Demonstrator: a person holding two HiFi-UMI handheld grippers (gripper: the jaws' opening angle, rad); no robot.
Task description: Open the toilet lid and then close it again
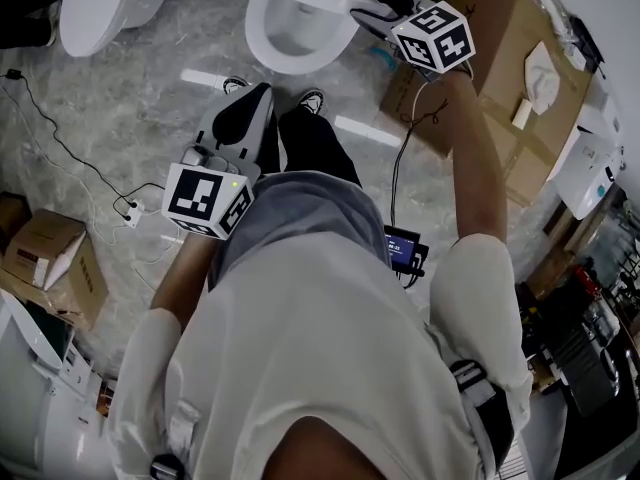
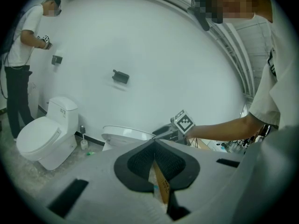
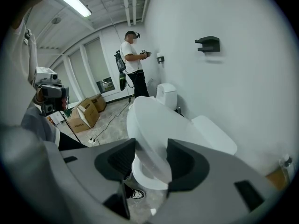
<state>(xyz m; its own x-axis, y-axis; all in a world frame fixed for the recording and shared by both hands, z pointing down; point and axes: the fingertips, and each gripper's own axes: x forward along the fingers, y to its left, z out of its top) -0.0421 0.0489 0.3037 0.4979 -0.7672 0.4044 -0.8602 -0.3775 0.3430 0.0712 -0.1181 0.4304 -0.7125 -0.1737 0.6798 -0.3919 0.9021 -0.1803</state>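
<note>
The right gripper (image 3: 152, 149) has its fingers (image 3: 119, 160) spread wide. The front edge of the lid (image 3: 154, 118) stands in the gap between them. I cannot tell whether either pad touches it. The lid is half raised and tilts over the open bowl of the toilet (image 1: 300, 60). The toilet stands at the far side against the wall (image 3: 243, 78), with its tank (image 3: 214, 135) just behind the lid.

The left gripper (image 1: 262, 93) hangs lower and nearer, apart from the toilet. Its fingers are pressed together at the tips and hold nothing.

The person's shoes (image 1: 313, 100) stand just in front of the bowl. A cardboard box (image 1: 500, 78) sits just right of the toilet, close under the right arm, so that side is tight. A second toilet (image 1: 105, 3), its lid down, stands at the far left. The floor (image 1: 150, 98) lies open between the two toilets. Nearer on the left a cable (image 1: 60, 148) trails across it. Another person (image 3: 132, 59) stands at the wall, well beyond the toilet.
</note>
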